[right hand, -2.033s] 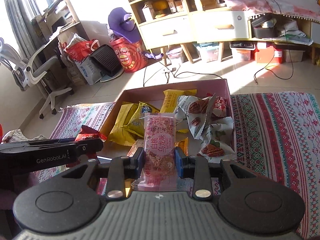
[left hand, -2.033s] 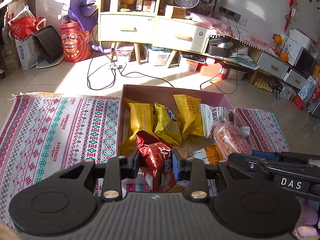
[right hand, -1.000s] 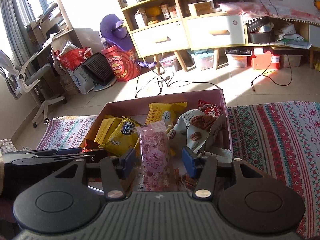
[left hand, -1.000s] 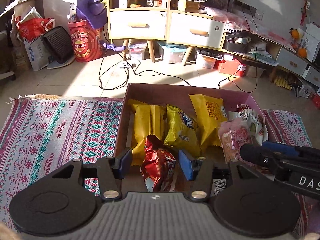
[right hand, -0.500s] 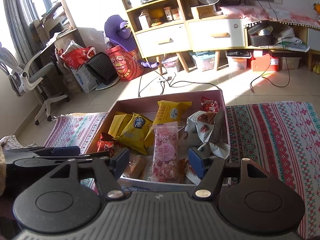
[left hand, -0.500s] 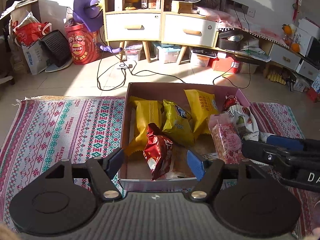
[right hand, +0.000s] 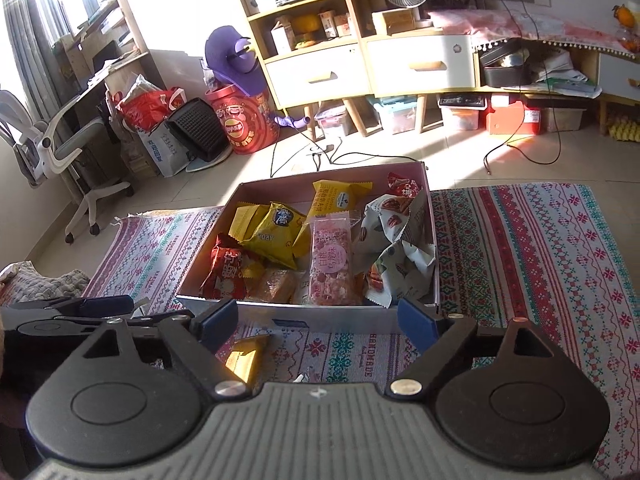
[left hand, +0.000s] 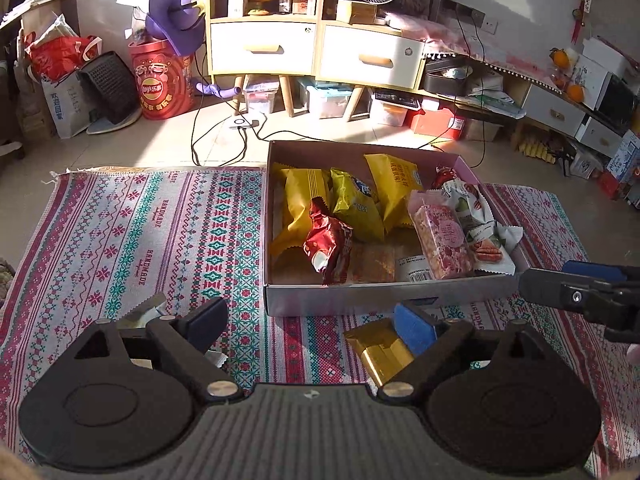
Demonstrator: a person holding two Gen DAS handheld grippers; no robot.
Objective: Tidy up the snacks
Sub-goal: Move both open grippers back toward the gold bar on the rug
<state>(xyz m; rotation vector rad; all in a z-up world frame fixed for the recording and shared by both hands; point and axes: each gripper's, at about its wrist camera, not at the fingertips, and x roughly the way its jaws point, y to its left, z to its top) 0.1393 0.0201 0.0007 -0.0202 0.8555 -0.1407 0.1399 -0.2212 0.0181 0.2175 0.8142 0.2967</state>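
A cardboard box (left hand: 360, 298) (right hand: 280, 314) sits on a patterned rug and holds several snack packets. A red packet (left hand: 329, 246) (right hand: 225, 270) lies at its near left and a pink packet (left hand: 442, 242) (right hand: 332, 264) at its near right, beside yellow packets (left hand: 356, 204) and white nut packets (right hand: 394, 240). My left gripper (left hand: 311, 326) is open and empty, held back from the box's near wall. My right gripper (right hand: 316, 322) is open and empty, also just short of the box. A gold packet (left hand: 380, 350) (right hand: 244, 356) lies on the rug in front of the box.
The woven rug (left hand: 140, 232) (right hand: 540, 248) stretches to both sides of the box. A small wrapper (left hand: 146, 308) lies on the rug by my left finger. Cables (left hand: 224, 136) cross the tiled floor behind the box, before a cabinet (left hand: 316, 50) and a red drum (left hand: 160, 80).
Both grippers opened and let go: the red packet and the pink packet now lie in the box. Both grippers pulled back from the box toward me.
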